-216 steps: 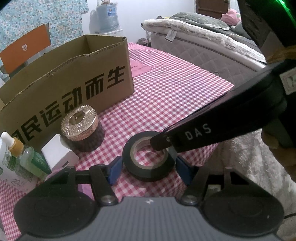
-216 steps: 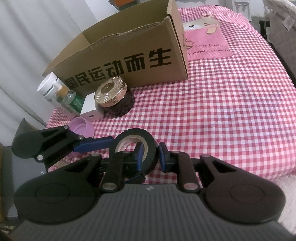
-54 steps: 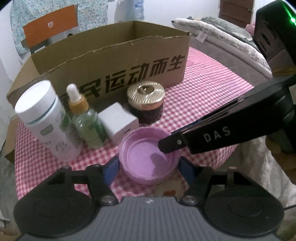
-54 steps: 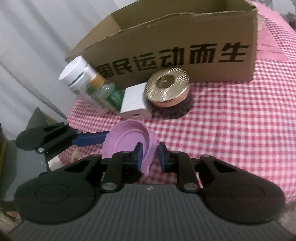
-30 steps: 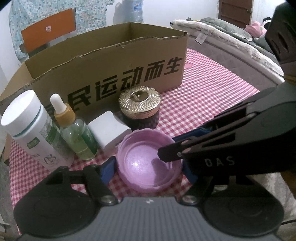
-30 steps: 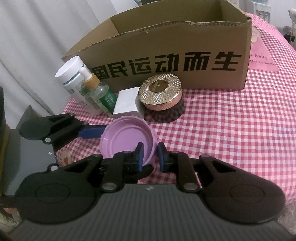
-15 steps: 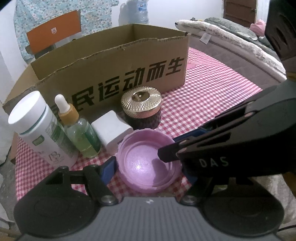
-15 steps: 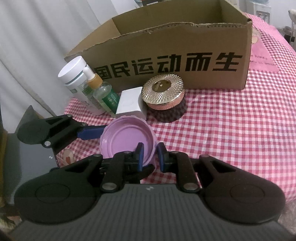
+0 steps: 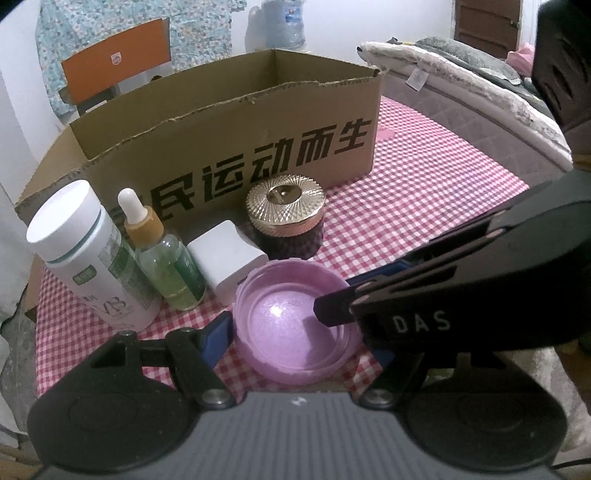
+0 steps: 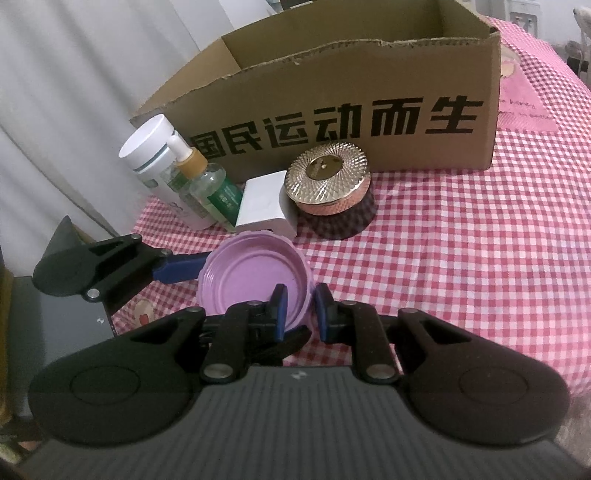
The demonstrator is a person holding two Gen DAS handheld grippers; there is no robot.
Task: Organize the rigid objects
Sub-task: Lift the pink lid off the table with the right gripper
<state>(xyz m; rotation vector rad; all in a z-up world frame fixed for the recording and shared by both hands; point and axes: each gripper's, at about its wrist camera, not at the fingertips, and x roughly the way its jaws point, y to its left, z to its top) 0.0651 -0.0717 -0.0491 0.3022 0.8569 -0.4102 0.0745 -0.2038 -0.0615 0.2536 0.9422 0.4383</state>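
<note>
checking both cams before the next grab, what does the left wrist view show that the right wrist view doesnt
Only the left wrist view: an orange chair, a water bottle and a bed behind the box.

Only the right wrist view: a pale curtain at left, and the right gripper pinching the purple lid's rim.

Both: the cardboard box, white bottle, dropper bottle, white block, gold-lidded jar, and the left gripper straddling the lid.

Both wrist cameras look steeply down, close over the table's near edge. Both views share the lid [image 9: 295,325] [image 10: 255,277] at 6 o'clock, box [image 9: 229,147] [image 10: 351,107] at 12.
</note>
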